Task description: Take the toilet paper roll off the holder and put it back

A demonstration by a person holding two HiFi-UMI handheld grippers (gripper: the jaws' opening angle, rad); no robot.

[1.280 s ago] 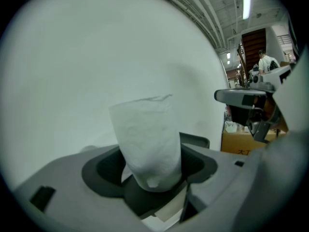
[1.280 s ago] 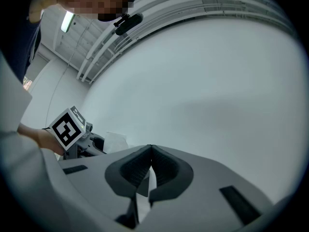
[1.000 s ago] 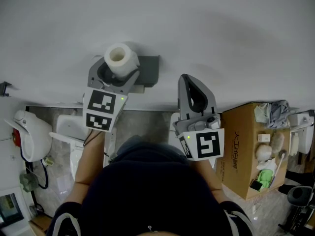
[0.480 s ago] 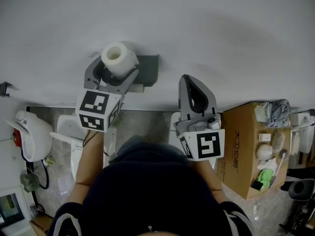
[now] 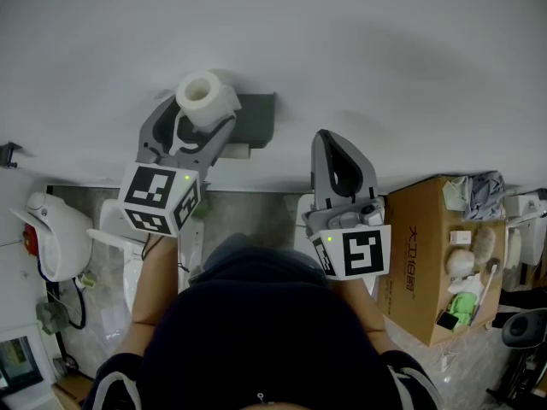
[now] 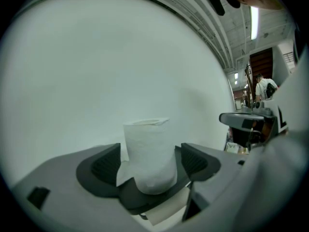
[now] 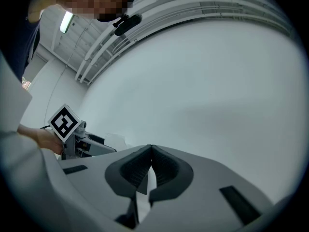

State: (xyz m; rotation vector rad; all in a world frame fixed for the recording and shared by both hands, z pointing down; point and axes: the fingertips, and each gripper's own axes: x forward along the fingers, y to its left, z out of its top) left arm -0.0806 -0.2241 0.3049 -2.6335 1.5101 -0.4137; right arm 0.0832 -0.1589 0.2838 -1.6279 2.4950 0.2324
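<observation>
Jaws just opening, left gripper (image 6: 150,164) seemingly clears both sides of roll (image 6: 147,144); right gripper (image 7: 150,154) closed, empty.

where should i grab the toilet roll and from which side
Grip the roll across its curved side wall, about mid-height, coming level from the front, facing the wall. It stands upright, core end up, so both flanks are free. The left hand-held gripper, jaws just opened, straddles it that way without pressing.
</observation>
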